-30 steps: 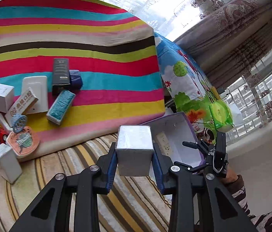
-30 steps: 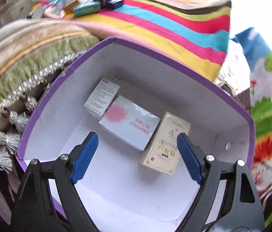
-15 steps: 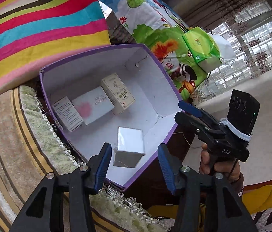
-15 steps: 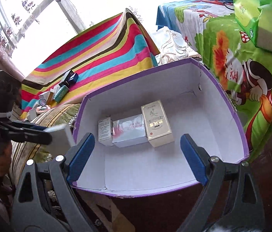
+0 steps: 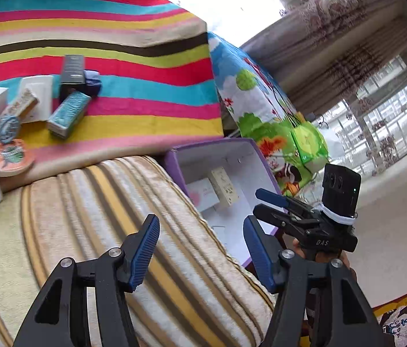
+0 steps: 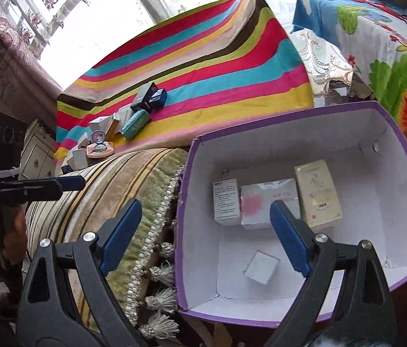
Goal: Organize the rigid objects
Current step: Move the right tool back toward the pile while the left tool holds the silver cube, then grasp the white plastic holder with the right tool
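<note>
The left gripper (image 5: pixel 200 248) has let go — its jaws stand apart and empty over the striped cushion (image 5: pixel 88 217). The small white box (image 6: pixel 261 266) now lies near the purple box's (image 6: pixel 290 115) front wall, one more item stowed. The right gripper's (image 6: pixel 203 237) jaws — apart, empty too.

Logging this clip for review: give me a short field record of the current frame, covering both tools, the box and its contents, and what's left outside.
left tool: open, empty, above the striped cushion
right tool: open, empty, over the box's near left edge
purple box: open-topped, white inside
box contents: three cartons in a row at the back, small white box lying alone nearer the front
remaining items: cluster of small boxes on the striped blanket
</note>
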Motion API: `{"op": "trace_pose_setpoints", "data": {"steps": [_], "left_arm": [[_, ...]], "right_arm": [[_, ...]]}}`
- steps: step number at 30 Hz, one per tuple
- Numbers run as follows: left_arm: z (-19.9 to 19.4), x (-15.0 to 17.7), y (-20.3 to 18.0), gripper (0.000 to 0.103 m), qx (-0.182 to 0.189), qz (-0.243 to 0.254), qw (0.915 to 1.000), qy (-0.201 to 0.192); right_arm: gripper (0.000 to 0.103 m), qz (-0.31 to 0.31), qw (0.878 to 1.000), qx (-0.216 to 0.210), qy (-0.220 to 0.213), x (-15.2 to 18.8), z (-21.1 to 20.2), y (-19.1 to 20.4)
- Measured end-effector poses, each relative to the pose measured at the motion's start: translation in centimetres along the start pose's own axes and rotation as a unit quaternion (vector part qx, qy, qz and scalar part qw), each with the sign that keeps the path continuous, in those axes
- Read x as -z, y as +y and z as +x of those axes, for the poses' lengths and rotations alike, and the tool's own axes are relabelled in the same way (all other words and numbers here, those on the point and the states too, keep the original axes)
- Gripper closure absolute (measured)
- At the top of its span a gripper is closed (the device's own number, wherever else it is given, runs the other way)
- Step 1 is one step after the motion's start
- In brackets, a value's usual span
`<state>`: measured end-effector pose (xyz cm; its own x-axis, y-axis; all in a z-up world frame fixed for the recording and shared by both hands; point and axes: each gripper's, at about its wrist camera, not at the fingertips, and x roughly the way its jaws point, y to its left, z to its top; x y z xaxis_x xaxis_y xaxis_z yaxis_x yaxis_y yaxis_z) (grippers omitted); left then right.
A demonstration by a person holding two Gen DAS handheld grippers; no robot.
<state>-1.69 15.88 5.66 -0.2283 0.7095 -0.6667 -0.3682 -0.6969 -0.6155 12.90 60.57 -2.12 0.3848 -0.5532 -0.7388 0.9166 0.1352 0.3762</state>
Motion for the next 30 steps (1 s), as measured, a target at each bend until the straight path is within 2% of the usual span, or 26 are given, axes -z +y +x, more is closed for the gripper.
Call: {"op": "trace_pose_setpoints", "data": {"steps": [6,10,14,17,21,30], "left_arm": [[-6.8,0.3,7.4,0.041,-0.038,-0.071,0.994,-0.074],[-9.4,0.7,11.3,0.041,-0.052,-0.105,0.9882,-0.098],[-10.8,0.8,13.6,0.041,-0.056,-0.119,0.9853,-0.109],[-10.5,0.5,14.6,0.038,-0.071,-0.117,0.9854,-0.101],[-9.0,-0.6,15.4,0.037,-0.1,-0.1,0.9876,-0.068],[-5.2,-2.5,16.5,0.037,-0.131,-0.08,0.9881,-0.006]], "right_arm": [[0.011,-0.087,0.995,-0.019,0.054,-2.4,4.8,8.0],[0.011,-0.149,0.985,-0.042,0.08,-3.9,7.9,13.7],[0.011,-0.226,0.969,-0.012,0.095,-4.8,11.0,18.7],[0.011,-0.248,0.962,-0.013,0.113,-5.6,13.4,21.1],[0.011,-0.272,0.952,-0.023,0.14,-5.6,16.1,23.3],[0.011,-0.291,0.941,0.007,0.17,-5.9,20.1,24.1]]}}
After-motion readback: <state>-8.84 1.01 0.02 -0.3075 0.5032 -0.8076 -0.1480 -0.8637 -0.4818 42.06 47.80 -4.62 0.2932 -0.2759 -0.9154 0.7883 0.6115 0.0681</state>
